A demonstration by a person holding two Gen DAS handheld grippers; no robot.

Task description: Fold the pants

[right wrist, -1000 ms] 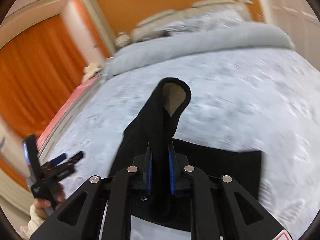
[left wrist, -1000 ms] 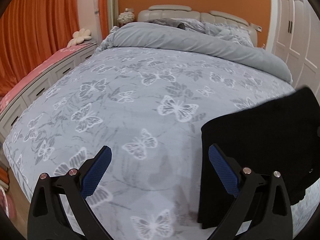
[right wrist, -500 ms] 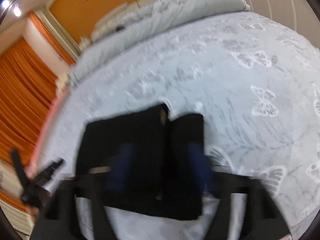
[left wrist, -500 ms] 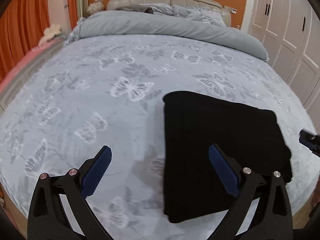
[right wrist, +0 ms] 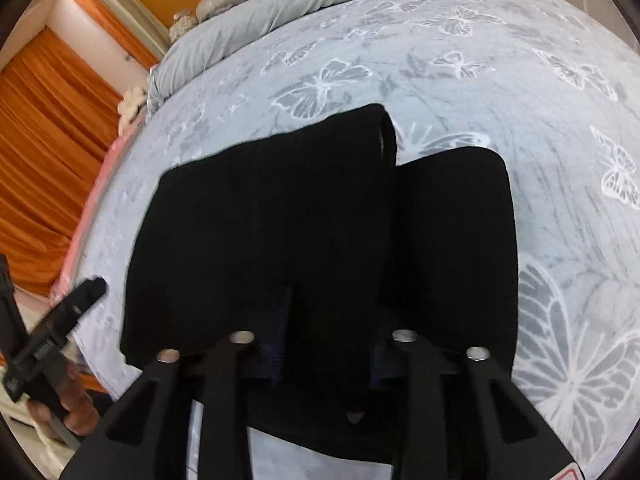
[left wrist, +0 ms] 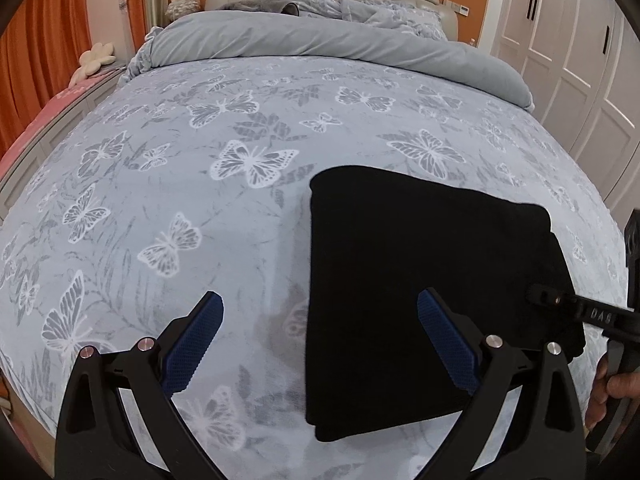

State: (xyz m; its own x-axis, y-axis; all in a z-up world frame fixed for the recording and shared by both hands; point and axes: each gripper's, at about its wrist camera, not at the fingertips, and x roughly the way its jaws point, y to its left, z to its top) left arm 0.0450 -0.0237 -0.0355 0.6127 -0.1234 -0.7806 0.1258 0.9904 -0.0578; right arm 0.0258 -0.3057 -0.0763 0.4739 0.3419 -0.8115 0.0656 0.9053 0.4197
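The black pants (left wrist: 424, 280) lie folded into a thick, plain rectangle on the butterfly-print bedspread (left wrist: 240, 200) (near its foot edge). The left gripper (left wrist: 320, 344) gapes empty; the right gripper (right wrist: 328, 340), jaws just closing, pinches a raised fold.

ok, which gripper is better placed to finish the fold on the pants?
Right. The right gripper has just been closing, with a fold of the black pants between its pads. The left gripper is open above the bedspread, holding nothing.
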